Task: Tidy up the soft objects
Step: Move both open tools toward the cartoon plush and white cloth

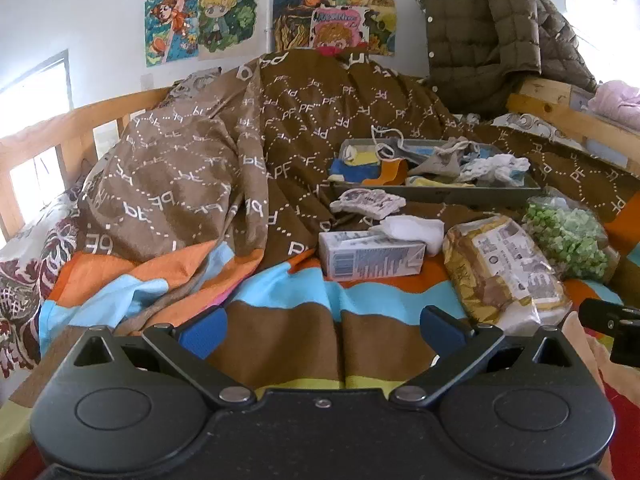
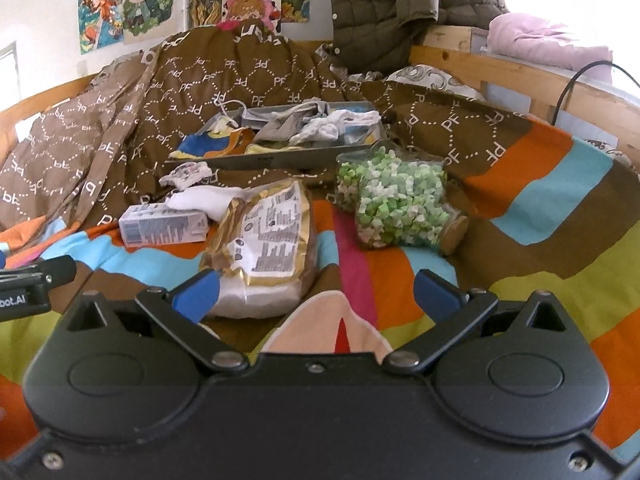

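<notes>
A grey tray on the bed holds several socks and cloths. In front of it lie a patterned sock and a white sock. My left gripper is open and empty, low over the striped bedspread, well short of them. My right gripper is open and empty, its left blue pad beside a gold bag.
A small carton lies by the white sock. A jar of green and white pieces lies right of the bag. A brown quilt is heaped at the back. A green jacket hangs on the wooden bed rail.
</notes>
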Action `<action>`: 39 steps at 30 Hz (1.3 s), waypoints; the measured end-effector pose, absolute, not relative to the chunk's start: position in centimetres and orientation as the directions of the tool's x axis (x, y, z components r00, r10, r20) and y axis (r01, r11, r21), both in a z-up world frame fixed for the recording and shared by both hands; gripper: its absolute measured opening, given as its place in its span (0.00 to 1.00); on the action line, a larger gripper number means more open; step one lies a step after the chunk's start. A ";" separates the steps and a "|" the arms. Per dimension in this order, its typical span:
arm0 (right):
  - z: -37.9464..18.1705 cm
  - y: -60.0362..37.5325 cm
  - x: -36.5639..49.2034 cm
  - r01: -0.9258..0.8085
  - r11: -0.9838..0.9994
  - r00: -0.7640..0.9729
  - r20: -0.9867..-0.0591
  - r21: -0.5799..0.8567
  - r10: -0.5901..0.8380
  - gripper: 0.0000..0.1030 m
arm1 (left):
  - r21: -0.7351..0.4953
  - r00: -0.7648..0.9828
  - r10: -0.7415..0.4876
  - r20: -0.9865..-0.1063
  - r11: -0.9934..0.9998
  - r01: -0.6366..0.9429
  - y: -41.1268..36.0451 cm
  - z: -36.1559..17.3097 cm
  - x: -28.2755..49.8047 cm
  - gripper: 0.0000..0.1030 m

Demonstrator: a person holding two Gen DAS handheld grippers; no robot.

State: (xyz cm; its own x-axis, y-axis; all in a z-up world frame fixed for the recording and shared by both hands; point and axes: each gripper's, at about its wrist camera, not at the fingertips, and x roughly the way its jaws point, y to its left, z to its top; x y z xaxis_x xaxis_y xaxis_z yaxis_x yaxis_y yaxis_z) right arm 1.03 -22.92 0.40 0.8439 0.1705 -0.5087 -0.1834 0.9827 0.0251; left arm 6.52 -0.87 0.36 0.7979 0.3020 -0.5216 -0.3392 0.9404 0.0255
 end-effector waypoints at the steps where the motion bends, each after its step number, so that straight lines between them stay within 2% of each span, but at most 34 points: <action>1: 0.3 -22.8 1.1 -0.188 0.982 0.841 -0.512 0.024 0.174 0.99 | 0.026 0.795 0.304 -0.524 0.939 -0.342 -0.8 0.3 6.5 0.99; 25: -1.3 -21.7 3.9 -0.276 0.959 0.804 -0.531 0.062 0.266 0.99 | 0.049 0.760 0.353 -0.545 0.919 -0.392 1.1 -0.2 6.9 0.99; 39: 0.1 -19.3 7.5 -0.308 0.948 0.821 -0.480 0.085 0.310 1.00 | 0.022 0.782 0.377 -0.496 0.906 -0.423 3.5 1.3 9.6 0.99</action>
State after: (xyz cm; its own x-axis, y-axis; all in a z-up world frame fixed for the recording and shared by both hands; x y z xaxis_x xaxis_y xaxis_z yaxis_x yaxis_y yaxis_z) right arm 7.48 -19.25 0.14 0.8209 0.3100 -0.4795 -0.3083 0.9475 0.0848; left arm 9.63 3.47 1.35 0.7823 0.3769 -0.4960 -0.4228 0.9060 0.0216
